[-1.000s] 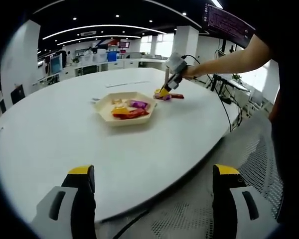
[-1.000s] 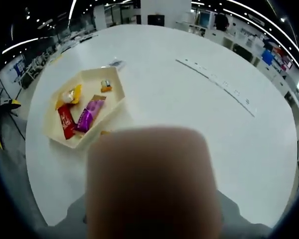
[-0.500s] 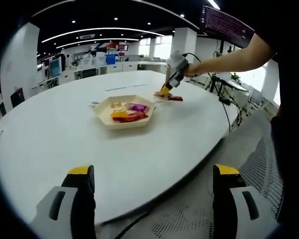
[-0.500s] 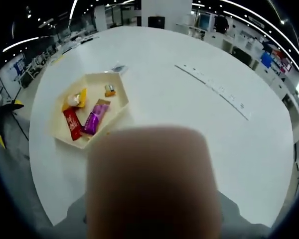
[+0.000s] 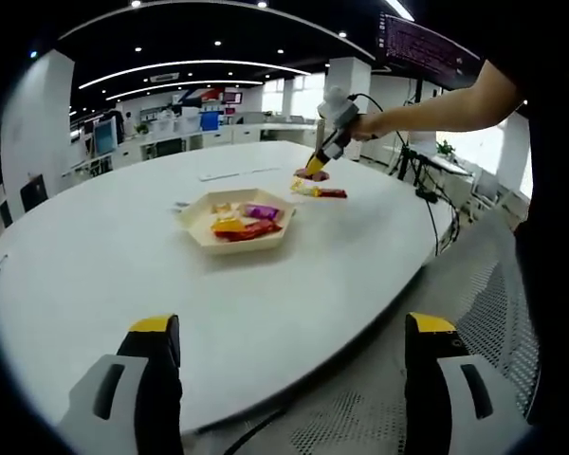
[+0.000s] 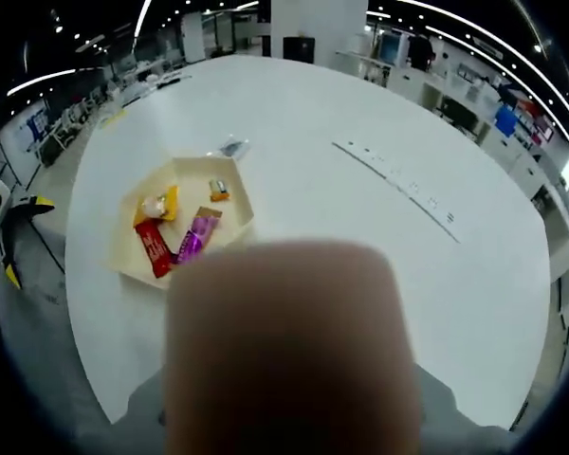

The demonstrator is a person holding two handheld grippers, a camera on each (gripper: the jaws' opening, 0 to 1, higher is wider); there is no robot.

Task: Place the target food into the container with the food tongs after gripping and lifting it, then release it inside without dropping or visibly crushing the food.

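Now: left tool gaping, right tool's grip unclear

Holds the left gripper (image 5: pixel 294 327) low at the near edge of the wide white round table (image 5: pixel 95 275), yellow-tipped jaws spread wide and clasping nothing. Looks ahead, well beyond those jaws, onto the cream hexagonal tray (image 5: pixel 201 228), with red, purple and yellow wrapped snacks inside. Finds, further off and to the right of the tray, a few loose wrapped snacks (image 5: pixel 320 191) lying on the tabletop. Hangs the right gripper (image 5: pixel 315 168) just above those loose snacks, at the end of a person's bare forearm (image 5: pixel 436 106); cannot tell whether its jaws are parted or gripping anything.

From the right gripper view, meets a blurred tan mass (image 6: pixel 289 346) close ahead, with the tray (image 6: pixel 133 261) below and left.
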